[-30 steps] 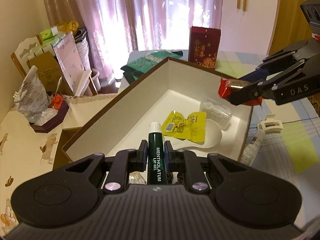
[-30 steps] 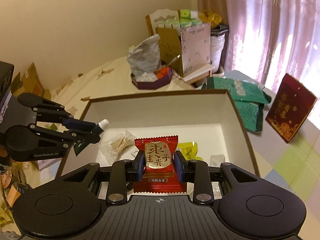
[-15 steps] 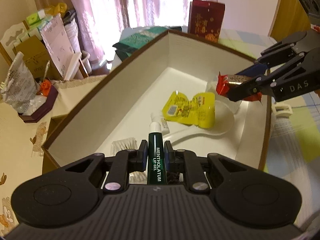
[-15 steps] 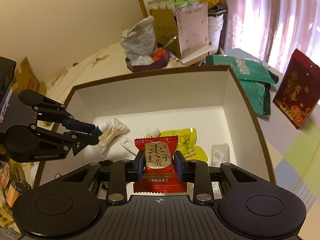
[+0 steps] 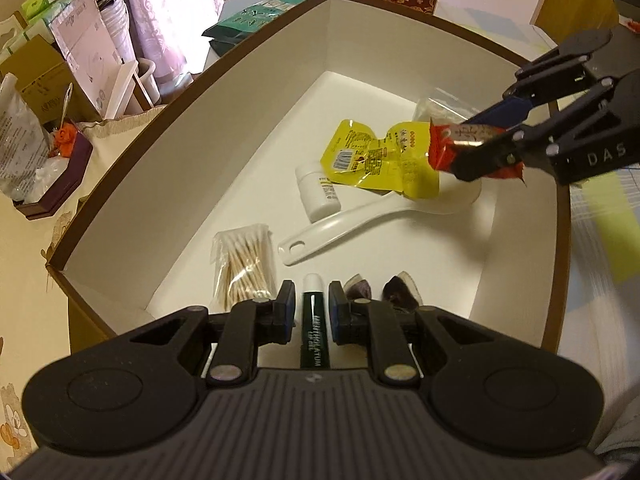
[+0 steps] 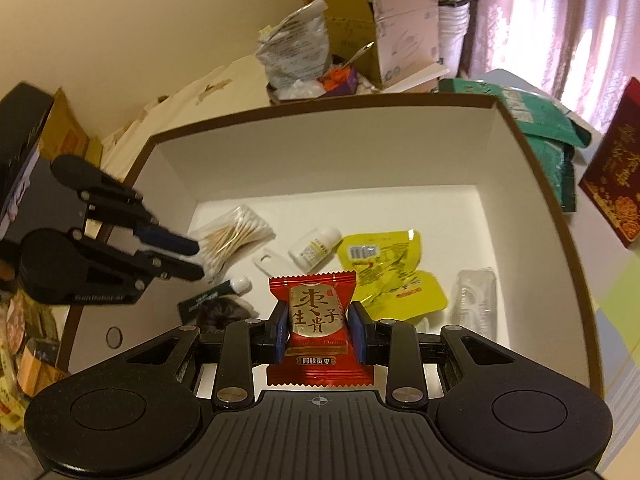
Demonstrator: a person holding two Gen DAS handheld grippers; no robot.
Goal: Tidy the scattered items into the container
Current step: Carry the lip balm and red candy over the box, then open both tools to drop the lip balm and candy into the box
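Observation:
A brown box with white inner walls (image 5: 160, 136) (image 6: 320, 152) holds cotton swabs (image 5: 244, 264), a white bottle (image 5: 318, 192), yellow sachets (image 5: 376, 156), a white scoop (image 5: 340, 224) and a clear case (image 6: 476, 300). My left gripper (image 5: 312, 292) (image 6: 199, 260) hangs low at the box's near corner. Its jaws are barely apart. The green lip gel tube (image 5: 314, 320) (image 6: 224, 294) lies on the box floor under them, free of the pads. My right gripper (image 6: 318, 316) (image 5: 468, 142) is shut on a red wrapped candy (image 6: 316, 312) above the sachets.
Green packets (image 6: 548, 140) and a dark red gift box (image 6: 612, 176) lie beyond the box's far side. Cardboard boxes and bags (image 6: 352, 40) crowd the table behind it. A dark rounded item (image 5: 396, 292) sits on the box floor beside the tube.
Both grippers sank down into the box. The lip gel tube slipped out of the left jaws onto the box floor. The right gripper kept the red candy.

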